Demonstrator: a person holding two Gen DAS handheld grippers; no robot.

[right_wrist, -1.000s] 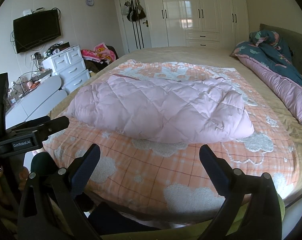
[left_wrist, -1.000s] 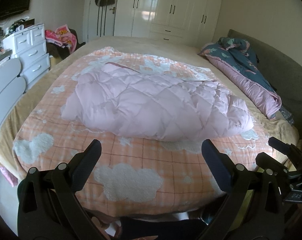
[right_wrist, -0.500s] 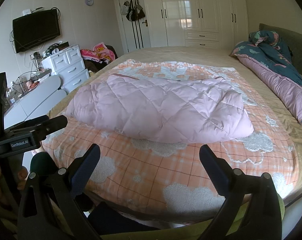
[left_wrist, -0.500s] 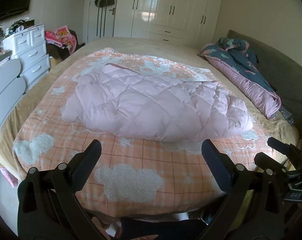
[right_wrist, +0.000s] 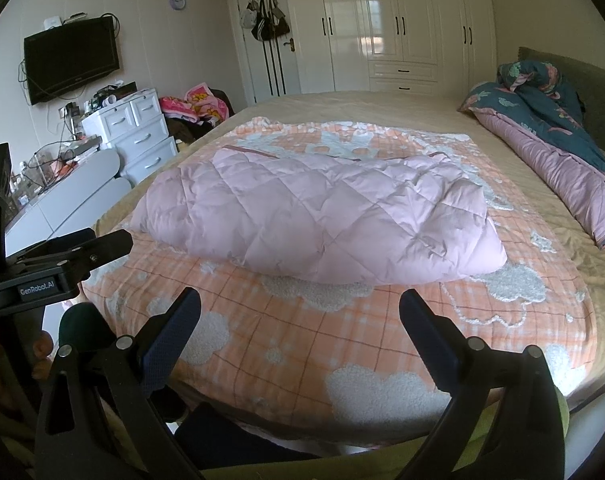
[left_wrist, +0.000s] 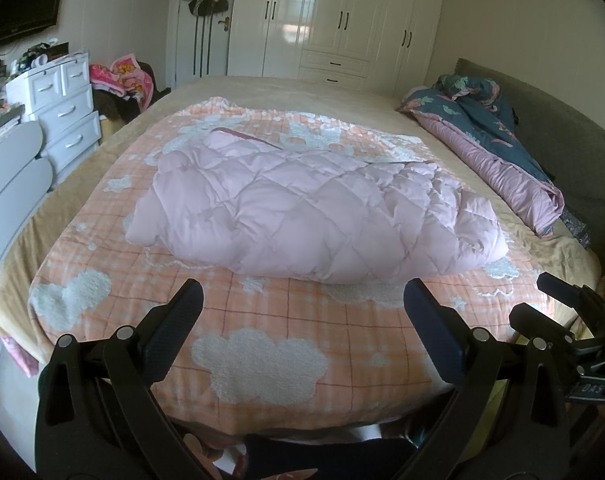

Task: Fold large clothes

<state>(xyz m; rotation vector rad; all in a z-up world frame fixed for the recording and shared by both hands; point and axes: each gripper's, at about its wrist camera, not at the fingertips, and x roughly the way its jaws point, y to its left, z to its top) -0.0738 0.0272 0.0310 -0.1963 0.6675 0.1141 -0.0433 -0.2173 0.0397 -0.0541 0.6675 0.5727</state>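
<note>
Already bundled into a puffy slab, the pink quilted coat (left_wrist: pixel 310 216) lies across the middle of the frame on the peach cloud blanket (left_wrist: pixel 262 360), apparently spread as a flat folding surface. We hold our left gripper (left_wrist: pixel 302 312) back at the bottom edge, spread wide and empty; our right gripper (right_wrist: pixel 300 312) sits likewise, gaping and holding nothing, both well short of the coat. We judge the folding is nearly done. At the right of the frame, a rolled teal duvet (left_wrist: pixel 498 136) lies aside, leaving room for 1 garment.
</note>
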